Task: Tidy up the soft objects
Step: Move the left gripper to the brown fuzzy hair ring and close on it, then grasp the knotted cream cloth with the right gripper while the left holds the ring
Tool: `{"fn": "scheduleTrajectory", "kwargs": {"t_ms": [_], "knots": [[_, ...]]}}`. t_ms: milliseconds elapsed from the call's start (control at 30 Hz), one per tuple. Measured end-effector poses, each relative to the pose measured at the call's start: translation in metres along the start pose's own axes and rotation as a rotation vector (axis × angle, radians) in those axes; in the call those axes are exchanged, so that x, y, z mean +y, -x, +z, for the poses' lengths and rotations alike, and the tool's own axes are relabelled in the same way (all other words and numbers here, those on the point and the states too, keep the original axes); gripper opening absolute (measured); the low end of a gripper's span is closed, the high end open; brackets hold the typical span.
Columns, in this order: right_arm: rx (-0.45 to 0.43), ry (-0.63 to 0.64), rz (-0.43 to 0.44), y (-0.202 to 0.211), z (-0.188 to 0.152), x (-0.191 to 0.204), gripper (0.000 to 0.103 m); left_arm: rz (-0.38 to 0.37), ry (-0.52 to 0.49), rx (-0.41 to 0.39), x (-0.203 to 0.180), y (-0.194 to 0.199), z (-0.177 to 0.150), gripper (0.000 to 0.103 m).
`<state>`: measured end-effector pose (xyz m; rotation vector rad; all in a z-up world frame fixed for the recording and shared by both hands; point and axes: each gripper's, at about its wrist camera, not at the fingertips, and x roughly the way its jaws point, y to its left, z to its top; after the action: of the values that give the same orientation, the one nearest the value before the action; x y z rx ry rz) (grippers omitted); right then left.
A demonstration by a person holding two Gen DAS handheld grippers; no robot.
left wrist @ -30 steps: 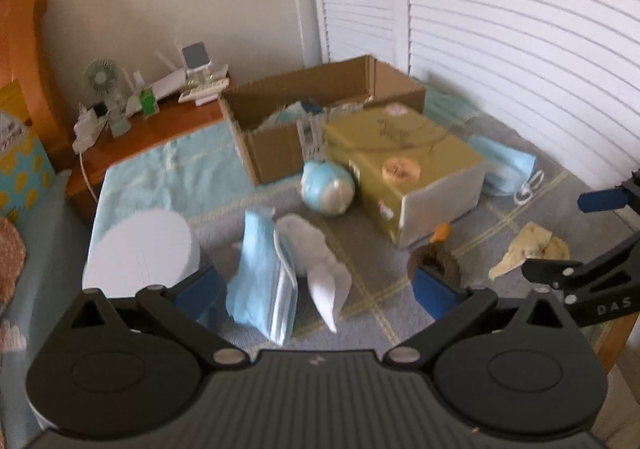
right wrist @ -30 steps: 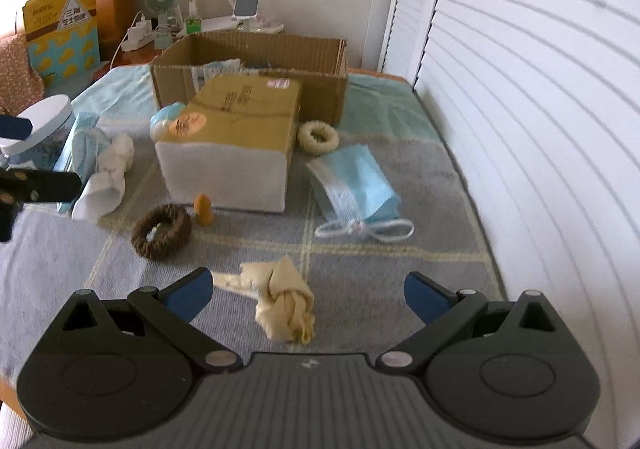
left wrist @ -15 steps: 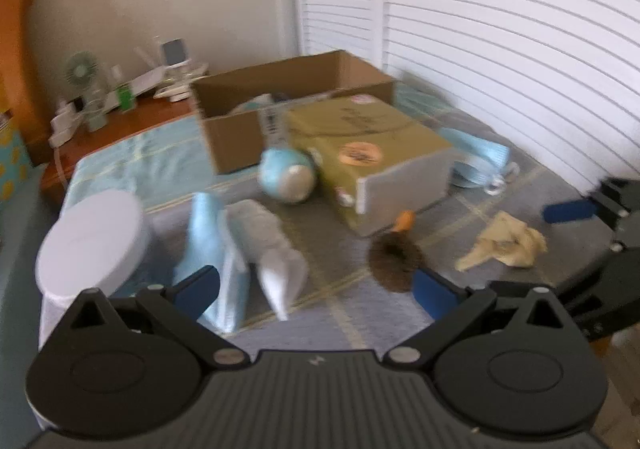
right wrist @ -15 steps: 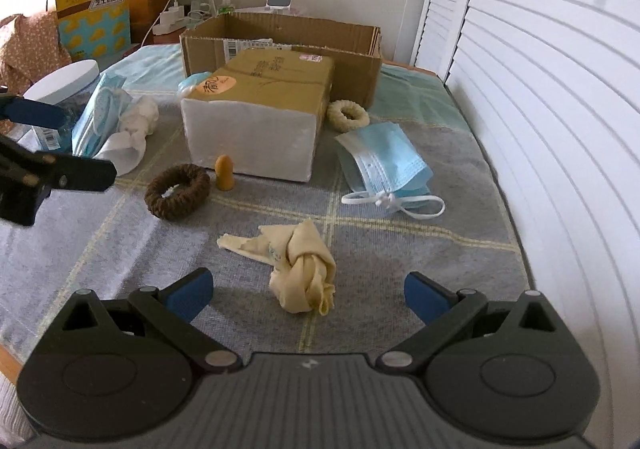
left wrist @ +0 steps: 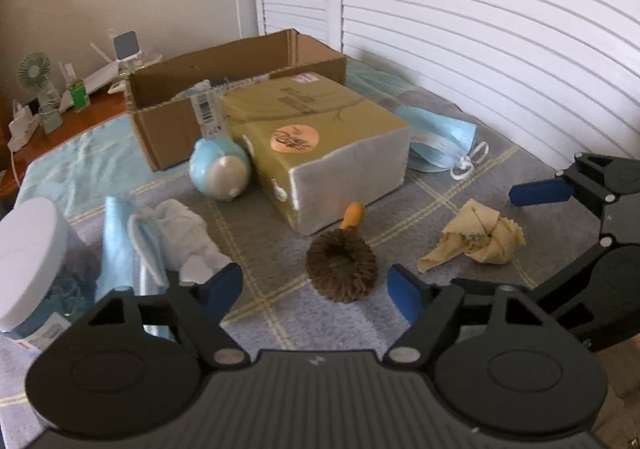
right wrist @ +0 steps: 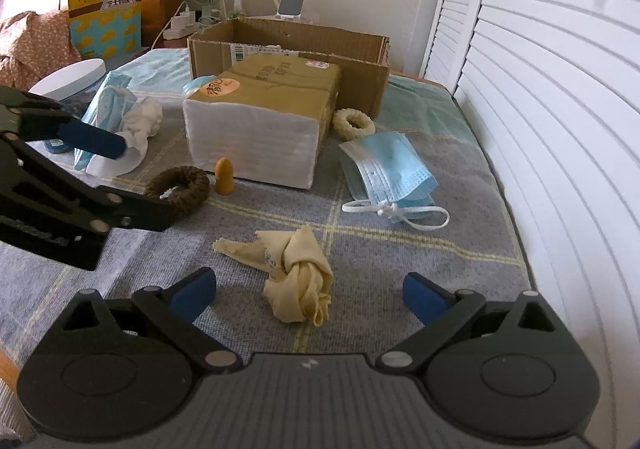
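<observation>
My left gripper (left wrist: 315, 287) is open and empty, with the brown fuzzy ring (left wrist: 342, 266) just ahead between its fingers; the ring also shows in the right wrist view (right wrist: 178, 189). My right gripper (right wrist: 310, 291) is open and empty, with the knotted yellow cloth (right wrist: 298, 275) between its fingers; the cloth also shows in the left wrist view (left wrist: 478, 237). A blue face mask (right wrist: 390, 171) lies to the right. A white cloth (left wrist: 186, 239) and folded blue masks (left wrist: 120, 245) lie at the left. A cream ring (right wrist: 354, 124) sits by the cardboard box (right wrist: 288, 49).
A wrapped tissue pack (left wrist: 320, 145) stands mid-bed in front of the cardboard box (left wrist: 224, 89). A small orange piece (right wrist: 224, 176) and a blue round toy (left wrist: 220, 169) lie beside it. A white-lidded jar (left wrist: 30, 261) stands at the left. Louvred doors (right wrist: 560, 89) close the right side.
My left gripper has swung right, from the blue masks and white cloth to the brown ring. My right gripper has moved forward over the yellow cloth. Both stayed open.
</observation>
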<state>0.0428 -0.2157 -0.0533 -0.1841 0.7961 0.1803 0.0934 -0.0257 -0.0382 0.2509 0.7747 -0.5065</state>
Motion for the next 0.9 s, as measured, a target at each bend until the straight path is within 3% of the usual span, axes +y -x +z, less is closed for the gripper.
{"fn": "scheduleTrajectory", "kwargs": {"t_ms": [233, 500, 900], "knots": [[-0.010, 0.005, 0.015, 0.001, -0.001, -0.001, 0.097, -0.002, -0.036, 0.004, -0.010, -0.011, 0.000, 0.059], [-0.020, 0.026, 0.040, 0.005, -0.001, 0.003, 0.083, -0.022, -0.032, -0.006, -0.011, -0.013, 0.002, 0.041], [-0.026, 0.032, 0.045, 0.006, 0.002, 0.004, 0.058, -0.041, -0.017, 0.003, -0.008, -0.009, 0.001, 0.037]]}}
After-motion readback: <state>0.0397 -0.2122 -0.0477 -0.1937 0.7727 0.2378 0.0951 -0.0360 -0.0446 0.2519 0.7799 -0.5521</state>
